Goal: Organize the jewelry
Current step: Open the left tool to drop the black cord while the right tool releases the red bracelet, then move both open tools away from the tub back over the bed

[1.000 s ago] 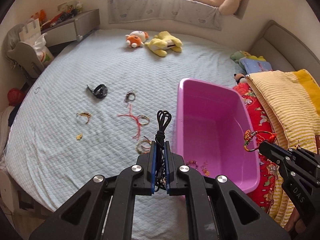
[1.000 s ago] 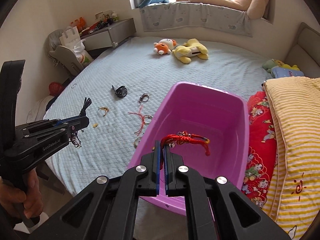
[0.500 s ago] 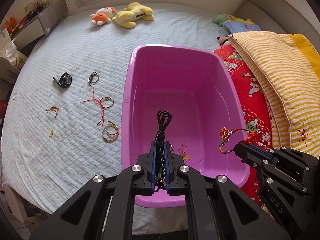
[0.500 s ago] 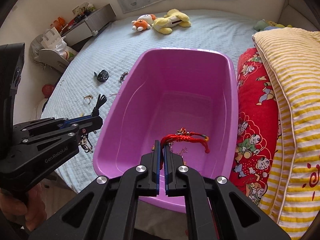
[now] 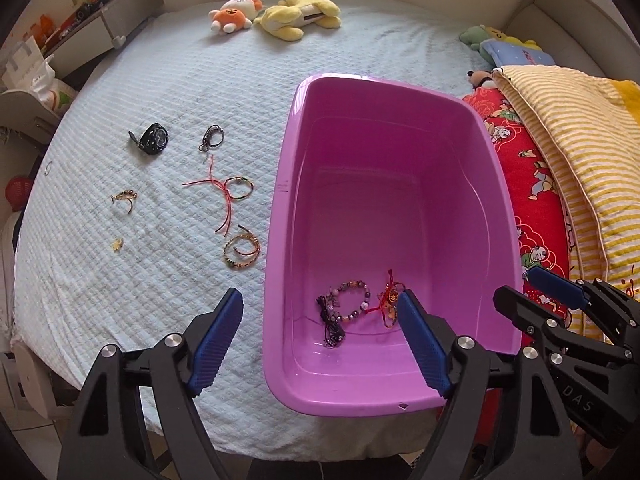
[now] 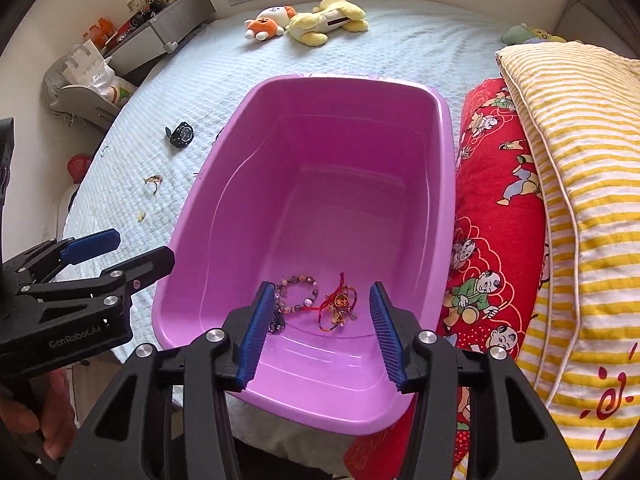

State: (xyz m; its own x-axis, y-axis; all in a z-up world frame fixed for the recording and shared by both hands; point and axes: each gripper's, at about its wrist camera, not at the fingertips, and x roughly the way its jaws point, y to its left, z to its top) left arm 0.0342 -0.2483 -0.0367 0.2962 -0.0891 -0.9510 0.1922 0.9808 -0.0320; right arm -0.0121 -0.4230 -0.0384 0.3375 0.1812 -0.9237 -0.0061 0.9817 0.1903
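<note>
A purple tub (image 5: 280, 200) (image 6: 192, 208) stands on the pale blue bed. On its floor lie a bead bracelet (image 5: 352, 300) (image 6: 300, 292), a black cord (image 5: 332, 324) and a red cord bracelet (image 5: 388, 300) (image 6: 338, 304). My left gripper (image 5: 319, 300) (image 6: 140, 248) hangs over the tub's near left rim, jaws opening, nothing between them. My right gripper (image 6: 321, 292) (image 5: 518, 285) hovers over the tub's near end, jaws opening, empty. On the bed left of the tub lie a black watch (image 5: 152, 140), a dark chain (image 5: 212, 140), a red string bracelet (image 5: 228, 192), braided bracelets (image 5: 242, 252) and a gold piece (image 5: 126, 198).
Plush toys (image 5: 280, 12) lie at the far side of the bed. A red patterned quilt (image 5: 532, 184) and a yellow striped blanket (image 5: 580, 140) press against the tub's right side. A shelf (image 5: 100, 20) stands at the far left. A person's hand (image 6: 40, 432) holds the left gripper.
Both grippers moved over the tub and went from shut to open. The black cord left the left gripper and the red bracelet left the right; both now lie on the tub floor.
</note>
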